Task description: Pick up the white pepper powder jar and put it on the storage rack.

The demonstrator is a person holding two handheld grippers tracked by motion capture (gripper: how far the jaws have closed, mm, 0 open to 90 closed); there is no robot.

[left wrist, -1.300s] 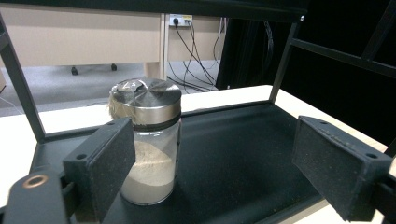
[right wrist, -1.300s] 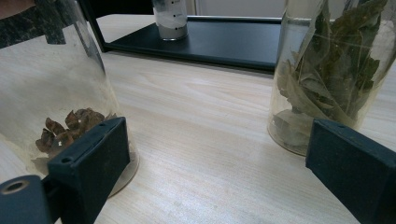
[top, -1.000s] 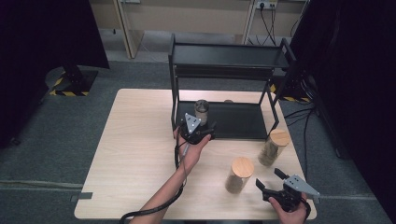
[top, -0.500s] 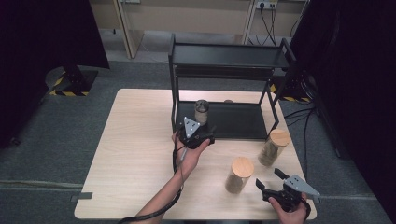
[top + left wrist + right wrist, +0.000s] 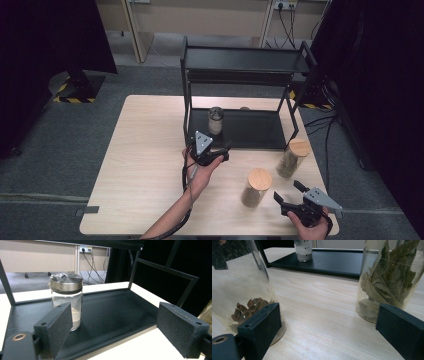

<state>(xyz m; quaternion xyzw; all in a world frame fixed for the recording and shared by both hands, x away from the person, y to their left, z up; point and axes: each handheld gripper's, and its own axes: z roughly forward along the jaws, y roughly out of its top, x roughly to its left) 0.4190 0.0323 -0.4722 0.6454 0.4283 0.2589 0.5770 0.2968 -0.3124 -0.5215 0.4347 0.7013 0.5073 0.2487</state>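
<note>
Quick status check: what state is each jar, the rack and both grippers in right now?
Small glass jar with steel lid: upright, closed, on rack's lower shelf.
Black metal two-shelf rack: top shelf bare.
Two cork-lidded glass jars: upright, closed, on table.
Left gripper: open, holding nothing.
Right gripper: open, holding nothing.

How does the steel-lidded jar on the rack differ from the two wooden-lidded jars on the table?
The short glass jar with a steel lid stands on the black metal rack's lower shelf; the taller glass jars with wooden lids stand on the bare wooden table. The steel-lidded one holds pale powder; the others hold brown bits and green leaves. All are upright, closed and clear.
</note>
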